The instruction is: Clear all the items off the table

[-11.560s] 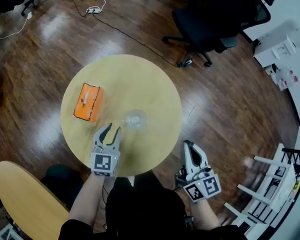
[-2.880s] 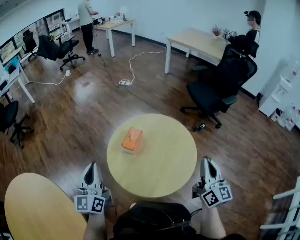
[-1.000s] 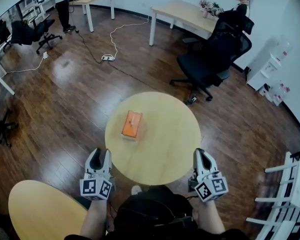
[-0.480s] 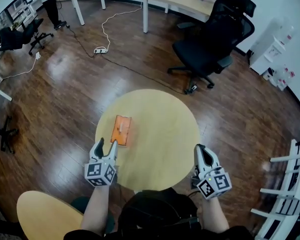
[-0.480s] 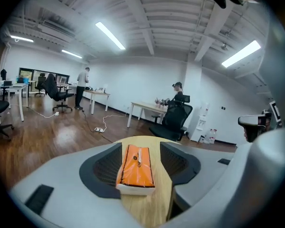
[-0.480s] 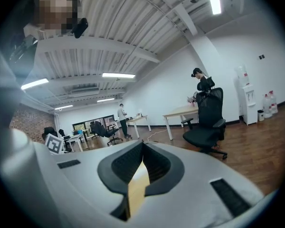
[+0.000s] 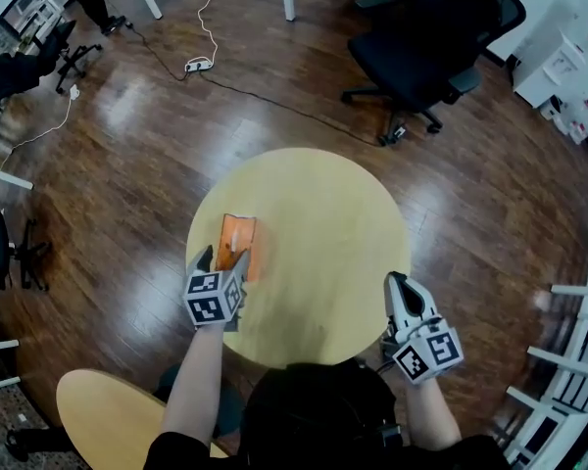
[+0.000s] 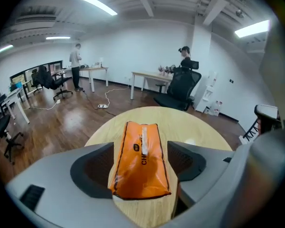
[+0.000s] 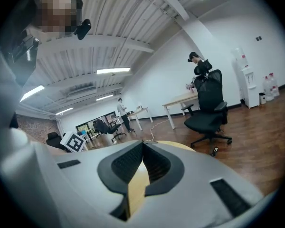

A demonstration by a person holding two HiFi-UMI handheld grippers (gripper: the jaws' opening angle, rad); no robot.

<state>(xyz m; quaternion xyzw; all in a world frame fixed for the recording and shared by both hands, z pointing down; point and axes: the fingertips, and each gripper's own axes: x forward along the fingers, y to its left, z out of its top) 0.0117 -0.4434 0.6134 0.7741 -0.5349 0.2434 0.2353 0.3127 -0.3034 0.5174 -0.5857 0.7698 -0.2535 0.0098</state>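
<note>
An orange packet lies flat on the left part of the round wooden table. My left gripper is at the packet's near end, its jaws having just opened. In the left gripper view the packet lies between the two open pads, which do not press on it. My right gripper hovers at the table's near right edge. Its tips meet in the right gripper view with nothing between them, and a strip of table shows below them.
A black office chair stands beyond the table. A second round table sits at the lower left. A power strip with cable lies on the wood floor. A white rack is at the right.
My left gripper has moved forward and down over the table edge, and its jaws have opened round the packet's near end. The right gripper has sunk slightly. The head view now looks more steeply down.
</note>
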